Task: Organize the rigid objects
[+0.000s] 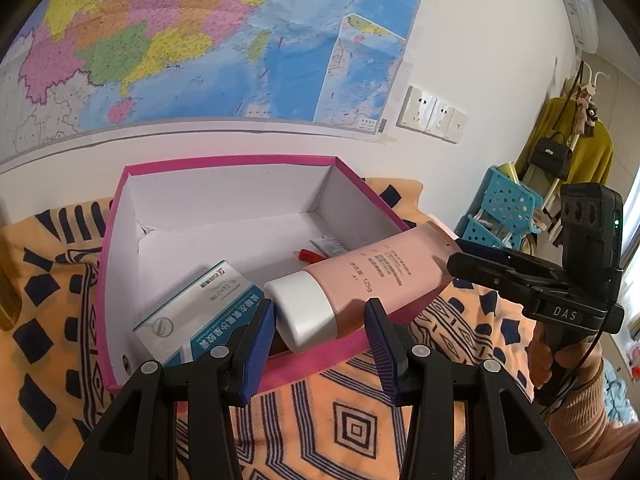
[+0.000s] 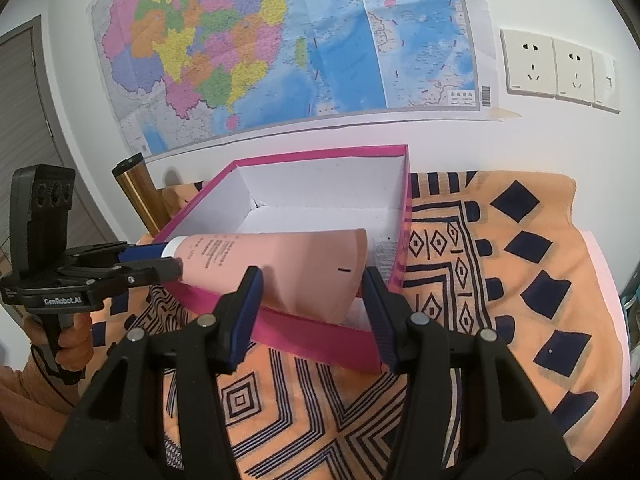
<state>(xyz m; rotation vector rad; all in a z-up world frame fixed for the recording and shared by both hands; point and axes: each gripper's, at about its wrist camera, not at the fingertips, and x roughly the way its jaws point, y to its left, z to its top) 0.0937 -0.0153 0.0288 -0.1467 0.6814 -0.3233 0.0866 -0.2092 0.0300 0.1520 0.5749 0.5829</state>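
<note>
A pink tube with a white cap [image 1: 360, 280] lies tilted across the front right wall of the pink cardboard box [image 1: 120, 280]. Its cap end sits between the fingers of my left gripper [image 1: 320, 320], which is open around it. Its flat crimped end [image 2: 320, 268] lies between the fingers of my right gripper [image 2: 312, 300], also open, with gaps on both sides. Inside the box lie a blue-and-white medicine carton [image 1: 200, 308], a small red item [image 1: 310, 255] and a small white sachet [image 1: 330, 245].
The box [image 2: 320, 336] stands on an orange patterned cloth [image 2: 500, 280] against a white wall with a map [image 2: 280, 40] and sockets [image 2: 556, 68]. A brass-coloured post [image 2: 140, 196] stands left of the box. Blue perforated baskets [image 1: 504, 208] and hanging clothes are to the right.
</note>
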